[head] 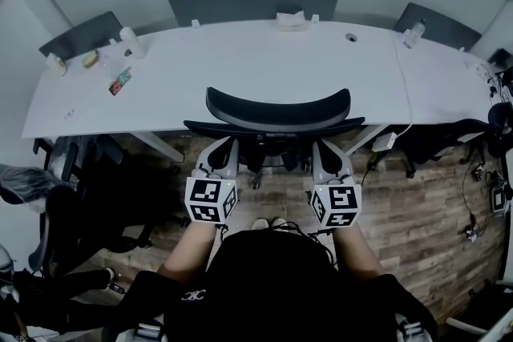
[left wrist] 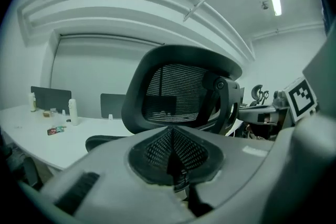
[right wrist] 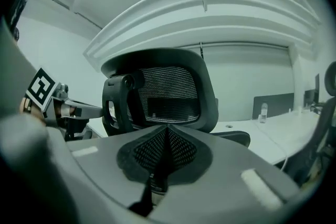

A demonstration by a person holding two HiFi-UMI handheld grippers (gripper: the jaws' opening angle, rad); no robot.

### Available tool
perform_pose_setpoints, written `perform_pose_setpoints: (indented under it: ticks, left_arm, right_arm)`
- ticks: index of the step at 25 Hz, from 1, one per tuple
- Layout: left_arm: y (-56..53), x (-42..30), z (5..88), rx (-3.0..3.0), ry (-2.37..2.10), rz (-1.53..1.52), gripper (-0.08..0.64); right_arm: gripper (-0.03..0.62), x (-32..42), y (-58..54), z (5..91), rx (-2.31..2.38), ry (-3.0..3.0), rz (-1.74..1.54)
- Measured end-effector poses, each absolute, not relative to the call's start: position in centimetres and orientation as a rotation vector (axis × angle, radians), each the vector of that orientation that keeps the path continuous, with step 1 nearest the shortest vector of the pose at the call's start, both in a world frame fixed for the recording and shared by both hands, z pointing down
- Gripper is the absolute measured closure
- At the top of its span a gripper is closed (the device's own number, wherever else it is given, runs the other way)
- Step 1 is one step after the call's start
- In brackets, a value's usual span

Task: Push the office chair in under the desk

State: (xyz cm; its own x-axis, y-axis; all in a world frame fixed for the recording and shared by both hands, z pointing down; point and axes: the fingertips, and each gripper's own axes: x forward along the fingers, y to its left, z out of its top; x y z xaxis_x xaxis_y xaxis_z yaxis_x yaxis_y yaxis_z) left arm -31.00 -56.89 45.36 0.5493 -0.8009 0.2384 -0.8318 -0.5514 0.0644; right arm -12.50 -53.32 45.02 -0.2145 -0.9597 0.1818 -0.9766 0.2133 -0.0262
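A black mesh-backed office chair (head: 278, 110) stands at the front edge of the long white desk (head: 240, 68), its seat partly under it. My left gripper (head: 223, 146) and right gripper (head: 325, 148) point at the chair's back from behind, one on each side. Their tips reach the lower back frame, but I cannot tell whether they touch it. Both are shut with nothing between the jaws. The left gripper view looks up past the shut jaws (left wrist: 173, 157) at the backrest (left wrist: 173, 92). The right gripper view shows the same over its jaws (right wrist: 167, 152), with the backrest (right wrist: 168, 94) ahead.
Dark chairs stand at the left (head: 72, 196) and the right (head: 449, 140). The desk carries a white bottle (head: 132, 42), small items and a tissue box (head: 290, 20). Grey partition panels (head: 253, 2) back the desk. Cables (head: 473, 196) lie on the wood floor at right.
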Motion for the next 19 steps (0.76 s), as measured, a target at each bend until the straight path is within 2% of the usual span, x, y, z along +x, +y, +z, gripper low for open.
perform_pose_setpoints:
  ticks: [19]
  left_arm:
    - [-56.7, -30.4, 46.0, 2.655, -1.382, 0.37, 0.555]
  right_arm:
    - [0.586, -14.0, -53.5, 45.4, 1.845, -2.313, 0.203]
